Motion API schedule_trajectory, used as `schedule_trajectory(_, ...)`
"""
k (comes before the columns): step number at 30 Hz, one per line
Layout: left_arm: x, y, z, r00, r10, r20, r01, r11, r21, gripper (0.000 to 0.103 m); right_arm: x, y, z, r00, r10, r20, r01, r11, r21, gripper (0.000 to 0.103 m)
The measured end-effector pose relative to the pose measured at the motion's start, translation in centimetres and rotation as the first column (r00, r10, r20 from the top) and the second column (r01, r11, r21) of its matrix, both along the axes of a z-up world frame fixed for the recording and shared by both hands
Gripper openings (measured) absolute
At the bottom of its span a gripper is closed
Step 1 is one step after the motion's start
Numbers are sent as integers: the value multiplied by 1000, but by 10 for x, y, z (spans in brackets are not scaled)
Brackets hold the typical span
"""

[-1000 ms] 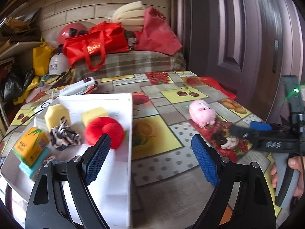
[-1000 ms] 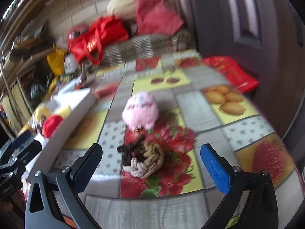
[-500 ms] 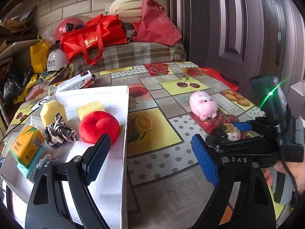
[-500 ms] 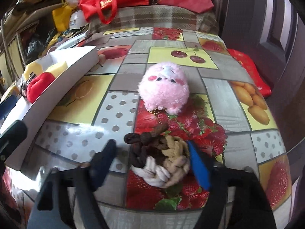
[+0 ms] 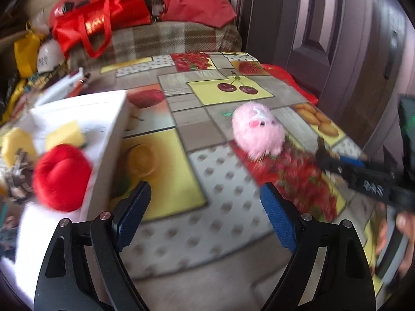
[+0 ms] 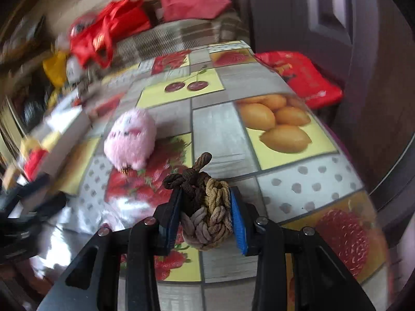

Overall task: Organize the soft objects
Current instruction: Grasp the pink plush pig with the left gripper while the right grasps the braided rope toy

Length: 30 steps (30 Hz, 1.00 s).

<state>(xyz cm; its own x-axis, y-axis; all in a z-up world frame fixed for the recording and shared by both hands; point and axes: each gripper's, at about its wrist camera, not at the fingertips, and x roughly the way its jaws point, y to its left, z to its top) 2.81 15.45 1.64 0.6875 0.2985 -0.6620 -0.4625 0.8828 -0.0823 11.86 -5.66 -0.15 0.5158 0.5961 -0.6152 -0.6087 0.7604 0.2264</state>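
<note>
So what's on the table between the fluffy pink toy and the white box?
Nothing, only bare fruit-print tablecloth between the pink plush toy and the white box. The left wrist view shows it best.

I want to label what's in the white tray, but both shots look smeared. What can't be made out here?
- Left wrist view: the white tray is motion-blurred and cut by the left edge; only a red plush and yellow blocks read clearly.
- Right wrist view: the tray is a small blur at the far left.
- Right wrist view: the blue pads hide the sides of the braided rope toy, and its underside is out of sight.
</note>
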Motion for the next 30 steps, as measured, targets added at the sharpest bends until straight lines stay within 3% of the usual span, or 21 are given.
schedule_trajectory(5, 45, -1, 7, 999, -5, 53, 7, 1000, -28, 87, 7, -14, -3, 998, 8, -61, -2, 995, 97, 36)
schedule_trajectory(11, 102, -10, 6, 999, -7, -34, 8, 999, 37, 87, 4, -15, -1, 998, -25, -52, 29, 996, 86, 36)
schedule_trajectory(16, 137, -9, -6, 993, -29, -115, 29, 1000, -2, 87, 9, -19, -3, 997, -21, -69, 28, 994, 107, 36)
schedule_trajectory(20, 140, -7, -13, 989, -40, -145, 37, 999, -23, 87, 9, -19, -2, 997, -23, -68, 30, 994, 106, 36)
schedule_trajectory(27, 121, 1, 0, 1000, 6, -20, -7, 999, -48, 87, 9, -21, -2, 997, -23, -80, 32, 992, 120, 36)
schedule_trajectory(30, 128, 5, -5, 998, 13, -66, -18, 997, -74, 87, 9, -19, -3, 997, -19, -79, 28, 993, 118, 36)
